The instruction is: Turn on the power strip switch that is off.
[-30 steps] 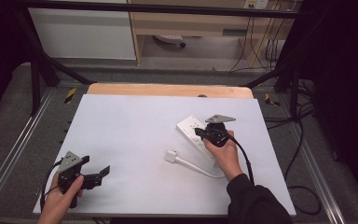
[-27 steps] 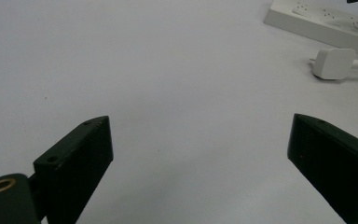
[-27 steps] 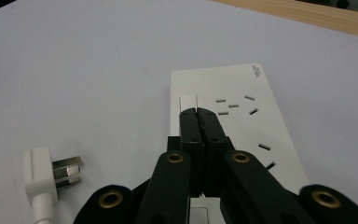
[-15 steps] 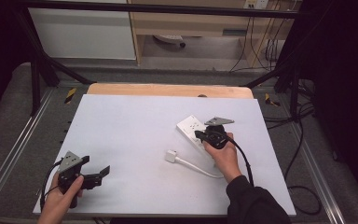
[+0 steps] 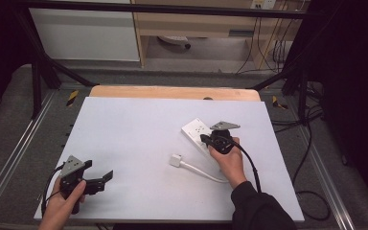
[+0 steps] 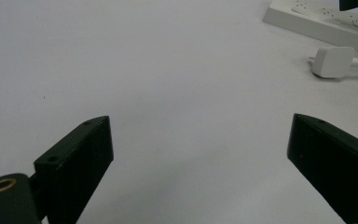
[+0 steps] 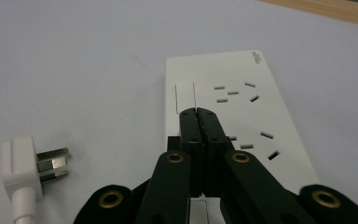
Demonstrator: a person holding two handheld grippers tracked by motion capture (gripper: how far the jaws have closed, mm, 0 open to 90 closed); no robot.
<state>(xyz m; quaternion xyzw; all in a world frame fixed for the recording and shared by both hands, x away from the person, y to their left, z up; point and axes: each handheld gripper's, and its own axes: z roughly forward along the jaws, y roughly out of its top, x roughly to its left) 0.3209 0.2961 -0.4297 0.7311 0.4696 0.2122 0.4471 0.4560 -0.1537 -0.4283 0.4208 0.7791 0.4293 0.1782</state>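
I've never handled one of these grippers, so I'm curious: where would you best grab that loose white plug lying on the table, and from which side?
Probably the white plug by its blocky body, jaws across the two flat sides, coming from above. It lies flat on the table, prongs level and pointing sideways, with the cord trailing from the back, so the body is the free part to squeeze.

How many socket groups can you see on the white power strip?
2 on the power strip: one near its far end, one nearer the right hand-held gripper, whose shut jaws may hide more.
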